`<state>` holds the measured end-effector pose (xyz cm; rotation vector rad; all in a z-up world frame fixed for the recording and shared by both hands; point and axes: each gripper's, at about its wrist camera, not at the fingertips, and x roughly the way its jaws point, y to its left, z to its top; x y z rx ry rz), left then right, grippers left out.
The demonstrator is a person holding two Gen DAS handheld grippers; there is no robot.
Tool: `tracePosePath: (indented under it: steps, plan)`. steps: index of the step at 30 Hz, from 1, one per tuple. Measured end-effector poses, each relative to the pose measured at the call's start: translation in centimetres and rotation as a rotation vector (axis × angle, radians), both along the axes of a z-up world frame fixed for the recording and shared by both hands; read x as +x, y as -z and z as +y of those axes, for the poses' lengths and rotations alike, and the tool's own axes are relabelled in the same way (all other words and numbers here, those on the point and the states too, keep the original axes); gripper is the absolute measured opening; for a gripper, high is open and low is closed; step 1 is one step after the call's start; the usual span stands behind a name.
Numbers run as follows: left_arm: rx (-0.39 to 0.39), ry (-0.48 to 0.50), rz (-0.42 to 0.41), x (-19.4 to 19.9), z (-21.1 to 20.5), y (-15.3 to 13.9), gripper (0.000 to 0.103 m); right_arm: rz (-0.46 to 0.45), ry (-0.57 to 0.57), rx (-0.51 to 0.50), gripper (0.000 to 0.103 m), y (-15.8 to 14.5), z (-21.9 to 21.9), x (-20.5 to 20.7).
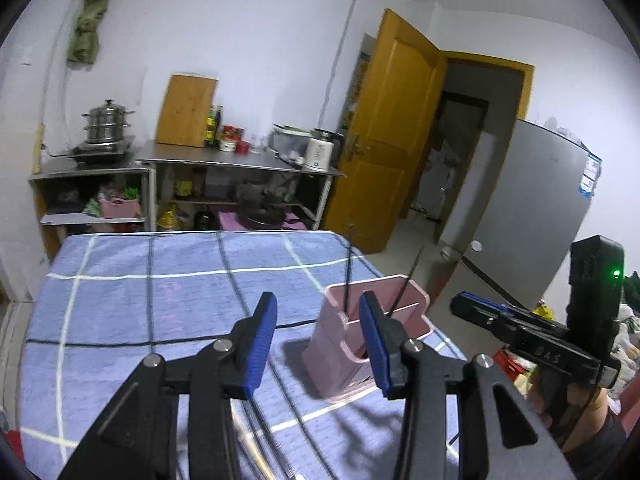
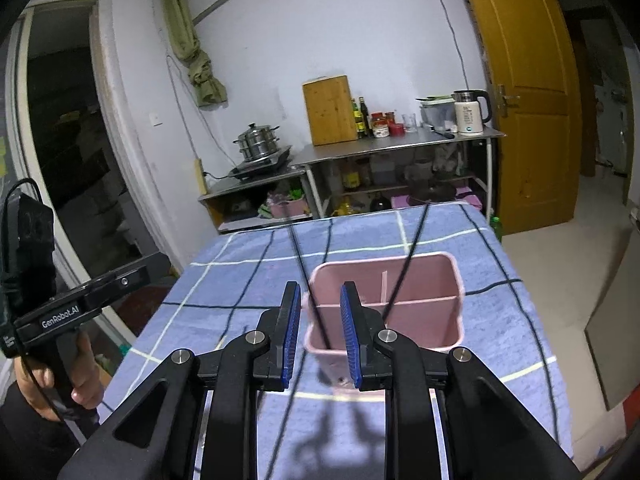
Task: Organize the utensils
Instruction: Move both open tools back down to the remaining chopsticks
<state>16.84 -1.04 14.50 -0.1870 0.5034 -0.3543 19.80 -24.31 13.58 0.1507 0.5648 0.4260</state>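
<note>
Blue-padded fingers [image 2: 290,336] of the right hand-held gripper [image 2: 320,336] are filling the bottom of the right wrist view, standing slightly apart with nothing pinched between them. Just beyond them, one pink utensil holder [image 2: 420,320] is standing upright on the surface [image 2: 240,288], which is wearing a blue checked cloth. Two black chopsticks [image 2: 404,268] are leaning inside the holder, crossing each other and projecting above its rim; their lower ends are hiding inside the compartments, and which compartment each occupies cannot be told. An inner divider is splitting the holder.

In the left wrist view, the left hand-held gripper [image 1: 320,344] is standing spread wider, holding nothing, with its right finger overlapping the holder [image 1: 340,360] and masking part of its front wall. The right tool's body [image 1: 532,336] is appearing at the right edge.

Both arms of each tool are being cut off by the lower frame edge. Background shelving is appearing blurred.
</note>
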Motion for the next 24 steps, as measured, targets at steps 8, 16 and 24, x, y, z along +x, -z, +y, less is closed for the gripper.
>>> tracePosePath:
  steps: [8,16,24]
  plan:
    - [0.015,-0.077,0.061,-2.7,3.2,3.3,0.045,0.0,-0.044,-0.027,0.021,1.6,2.5,-2.5]
    - [0.015,-0.107,0.181,-3.6,4.8,8.0,0.044,0.069,-0.075,-0.044,0.021,4.7,4.3,-2.6]
    - [-0.026,-0.14,0.312,-2.8,5.6,12.0,0.045,0.124,-0.127,-0.081,0.021,7.4,6.8,-2.3]
